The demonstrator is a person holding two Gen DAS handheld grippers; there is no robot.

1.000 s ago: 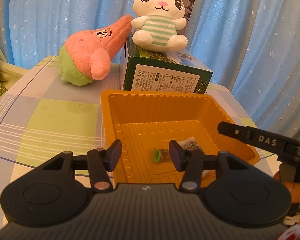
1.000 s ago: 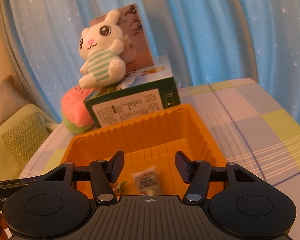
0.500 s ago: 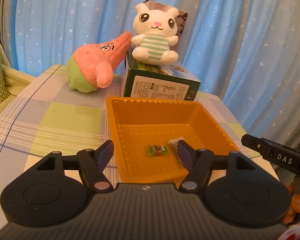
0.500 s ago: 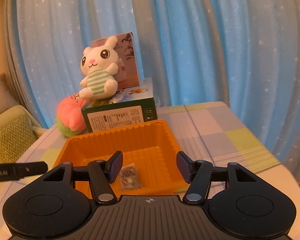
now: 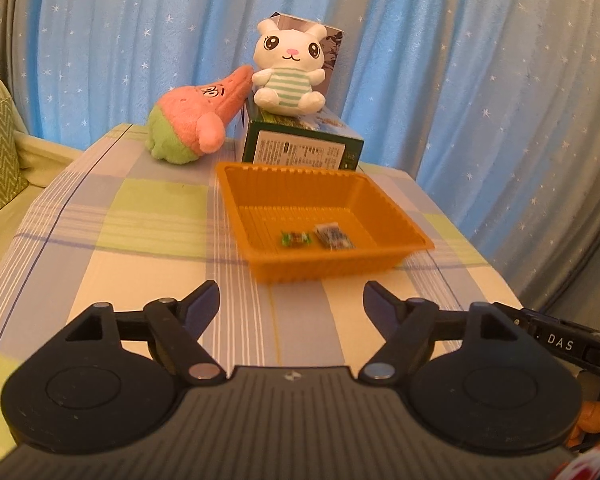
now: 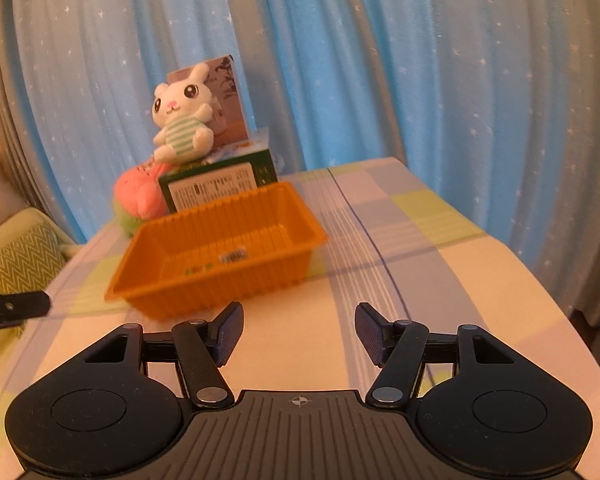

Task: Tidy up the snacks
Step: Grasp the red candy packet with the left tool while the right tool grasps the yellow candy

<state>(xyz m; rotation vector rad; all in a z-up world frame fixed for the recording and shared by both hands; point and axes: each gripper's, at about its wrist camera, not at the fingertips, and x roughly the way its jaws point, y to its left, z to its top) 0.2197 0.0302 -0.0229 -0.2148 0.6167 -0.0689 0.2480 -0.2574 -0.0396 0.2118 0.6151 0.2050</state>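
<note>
An orange plastic tray (image 5: 260, 176) stands on the checked tablecloth; it also shows in the right wrist view (image 6: 204, 292). Inside it lie a green-wrapped candy (image 5: 296, 238) and a clear-wrapped snack (image 5: 334, 237); in the right wrist view the snack (image 6: 233, 256) shows faintly. My left gripper (image 5: 291, 304) is open and empty, held back from the tray's near wall. My right gripper (image 6: 299, 328) is open and empty, also short of the tray. Part of the right gripper's finger (image 5: 560, 342) shows at the left view's right edge.
A green box (image 5: 300, 152) stands behind the tray with a white bunny plush (image 5: 288, 76) on top. A pink and green plush (image 5: 192, 124) lies to its left. Blue starry curtains hang behind. A sofa cushion (image 6: 20, 256) sits left of the table.
Both grippers have pulled back and away from the tray; it now sits farther ahead. Both jaws stay open, the left slightly wider. The two snacks stay in the tray.
</note>
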